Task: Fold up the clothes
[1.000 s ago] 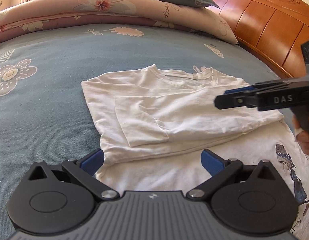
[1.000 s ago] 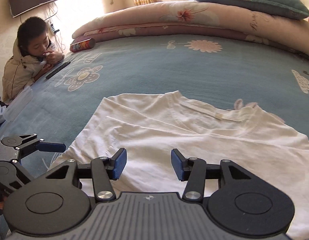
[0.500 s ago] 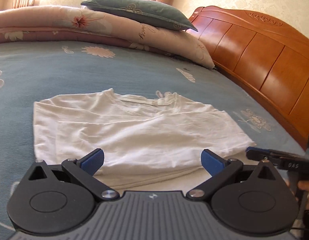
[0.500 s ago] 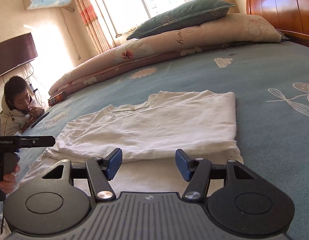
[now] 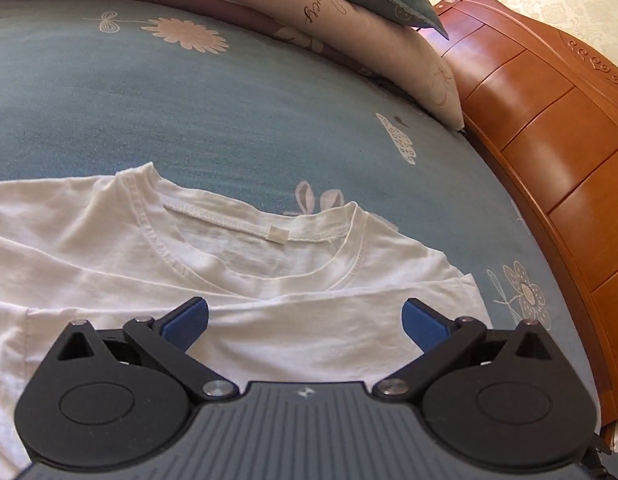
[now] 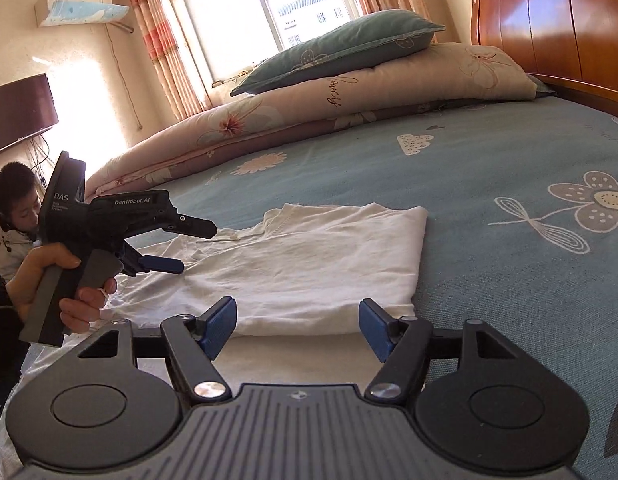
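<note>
The white T-shirt [image 6: 309,256] lies on the bed [image 6: 489,184], both sides folded inward. The right tool [image 6: 295,326] is opening, nothing between its pads; the left tool [image 5: 305,320] hovers over the collar, spread wide and empty, seemingly positioning for the next fold.

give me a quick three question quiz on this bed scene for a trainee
1. True or false: the white t-shirt lies with its collar toward the quilt roll.
2. Which gripper shows in the other's camera? A) left gripper B) right gripper
3. Fill in: the teal pillow rests on the ____.

Key
1. True.
2. A; the left gripper hangs over the shirt, held by a hand.
3. Quilt roll, by the wooden headboard.
</note>
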The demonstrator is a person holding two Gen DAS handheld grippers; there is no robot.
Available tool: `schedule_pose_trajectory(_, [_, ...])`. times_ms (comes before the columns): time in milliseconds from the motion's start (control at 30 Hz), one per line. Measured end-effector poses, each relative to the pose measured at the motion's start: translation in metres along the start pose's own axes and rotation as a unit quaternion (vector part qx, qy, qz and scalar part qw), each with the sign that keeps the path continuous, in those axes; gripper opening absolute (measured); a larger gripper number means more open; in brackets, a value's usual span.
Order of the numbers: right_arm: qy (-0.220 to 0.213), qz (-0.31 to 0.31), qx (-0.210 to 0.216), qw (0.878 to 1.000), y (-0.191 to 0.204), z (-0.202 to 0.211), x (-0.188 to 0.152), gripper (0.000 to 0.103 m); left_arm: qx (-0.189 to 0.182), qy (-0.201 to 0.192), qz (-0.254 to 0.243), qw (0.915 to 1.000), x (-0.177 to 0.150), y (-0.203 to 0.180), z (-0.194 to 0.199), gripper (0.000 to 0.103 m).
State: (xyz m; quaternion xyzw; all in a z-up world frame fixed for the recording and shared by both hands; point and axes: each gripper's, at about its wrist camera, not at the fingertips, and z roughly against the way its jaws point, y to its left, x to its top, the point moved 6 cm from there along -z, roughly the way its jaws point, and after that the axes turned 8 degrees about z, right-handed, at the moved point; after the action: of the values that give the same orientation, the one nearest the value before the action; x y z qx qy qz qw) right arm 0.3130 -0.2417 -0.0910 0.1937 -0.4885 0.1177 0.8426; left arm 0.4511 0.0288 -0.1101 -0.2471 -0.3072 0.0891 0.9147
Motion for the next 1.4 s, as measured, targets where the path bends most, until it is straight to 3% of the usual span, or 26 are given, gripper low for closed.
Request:
schedule_pose_trajectory(167, [-0.016,0.015,-0.007,1.0,-0.001,0.002,0.002,0.077,-0.054,0.017,-0.036,0.9978,-0.023,-0.036,0.016,0.102])
schedule_pose_trajectory(267, [-0.027,0.048,-0.021,0.998,0.0,-0.008,0.008,0.077,-0.053,0.028,-0.053,0.9968,-0.037,-0.049,0.01,0.102])
schedule_pose_trajectory(333, [-0.027,0.049,-0.008,0.998,0.002,-0.017,0.012,0.081,-0.049,0.037,-0.051,0.9968,-0.041,-0.057,0.005,0.102])
schedule_pose_trajectory(400, [-0.014,0.042,0.003,0.999,0.001,-0.031,0.014,0.083,-0.058,0.047,-0.046,0.9962,-0.045,-0.064,0.003,0.102])
schedule_pose_trajectory(500, [0.065,0.024,-0.029,0.997,-0.013,-0.054,-0.001,0.08,-0.065,0.058,-0.058,0.9945,-0.052,-0.08,0.003,0.102])
schedule_pose_trajectory(600, [0.066,0.017,-0.021,0.997,-0.016,-0.047,-0.001,0.08,-0.079,0.067,-0.069,0.9923,-0.051,-0.1,-0.001,0.102])
schedule_pose_trajectory(700, [0.061,0.007,-0.025,0.998,-0.019,-0.038,-0.001,0.08,-0.111,0.077,-0.069,0.9884,-0.047,-0.127,-0.013,0.102])
schedule_pose_trajectory(900, [0.049,-0.01,0.018,0.999,-0.024,-0.027,-0.005,0.081,-0.161,0.136,-0.074,0.9748,-0.055,-0.176,-0.069,0.102])
schedule_pose_trajectory(1133, [0.052,-0.008,0.043,0.998,-0.027,-0.027,-0.01,0.081,-0.156,0.175,-0.085,0.9684,-0.052,-0.196,-0.126,0.102])
schedule_pose_trajectory(1300, [0.053,-0.007,0.051,0.997,-0.027,-0.028,-0.01,0.081,-0.122,0.159,-0.096,0.975,-0.034,-0.205,-0.148,0.102])
schedule_pose_trajectory(1400, [0.05,-0.012,0.054,0.997,-0.027,-0.024,-0.01,0.081,-0.123,0.149,-0.089,0.9771,-0.031,-0.207,-0.142,0.102])
